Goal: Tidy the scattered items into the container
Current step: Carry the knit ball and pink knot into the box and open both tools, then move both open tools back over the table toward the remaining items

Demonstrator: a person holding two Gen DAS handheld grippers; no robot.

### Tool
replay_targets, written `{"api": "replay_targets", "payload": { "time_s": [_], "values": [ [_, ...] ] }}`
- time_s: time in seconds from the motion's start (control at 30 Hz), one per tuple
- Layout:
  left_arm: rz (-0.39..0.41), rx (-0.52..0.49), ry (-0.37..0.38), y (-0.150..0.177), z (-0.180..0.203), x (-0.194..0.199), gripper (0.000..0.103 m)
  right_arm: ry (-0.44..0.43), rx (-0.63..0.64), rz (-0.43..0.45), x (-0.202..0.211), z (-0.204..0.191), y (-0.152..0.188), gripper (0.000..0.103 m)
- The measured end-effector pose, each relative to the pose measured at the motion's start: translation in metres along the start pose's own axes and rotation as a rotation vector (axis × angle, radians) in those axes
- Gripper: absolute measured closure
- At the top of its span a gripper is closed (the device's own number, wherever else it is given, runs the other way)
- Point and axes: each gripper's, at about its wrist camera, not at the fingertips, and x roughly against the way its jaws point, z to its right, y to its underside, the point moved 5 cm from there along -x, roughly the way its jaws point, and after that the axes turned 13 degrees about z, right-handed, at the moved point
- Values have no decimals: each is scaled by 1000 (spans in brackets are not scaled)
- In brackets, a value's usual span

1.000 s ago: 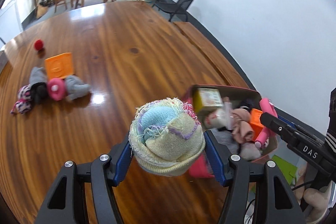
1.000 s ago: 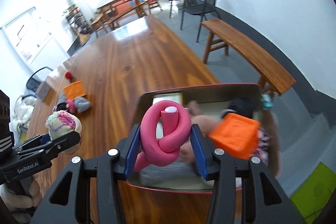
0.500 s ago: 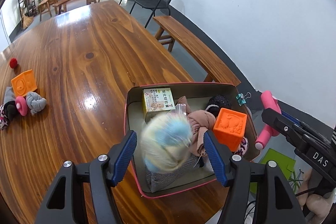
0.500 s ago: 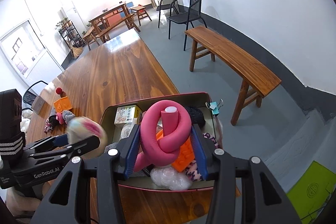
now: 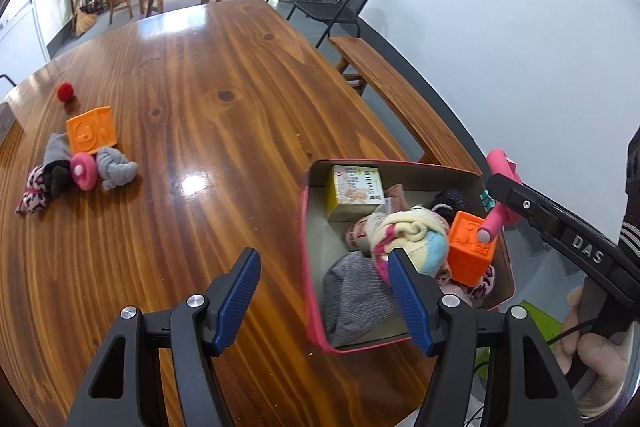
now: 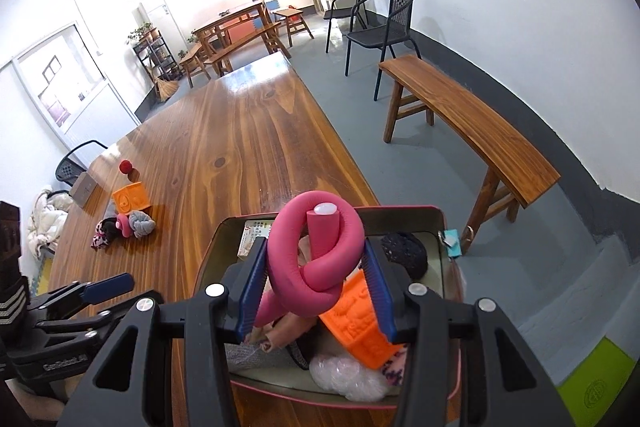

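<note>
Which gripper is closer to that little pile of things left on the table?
Left. The left gripper hangs open over the bare table beside the container, on the pile's side. The right gripper, holding the pink foam knot, is over the container, farther away.

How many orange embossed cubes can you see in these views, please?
2: one orange cube on the table beside the scattered soft items, another orange cube inside the container. Others may be buried under its contents.
</note>
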Motion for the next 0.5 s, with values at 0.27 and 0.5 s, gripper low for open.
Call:
{"api": "replay_targets", "payload": {
  "time_s": [0.27,0.5],
  "values": [
    [4,50,-43,5,-31,10,35,38,-32,-38,-17,4,4,33],
    [8,130,-78,8,-66,20,19,55,-60,-24,-12,-1,3,31]
  ]
}}
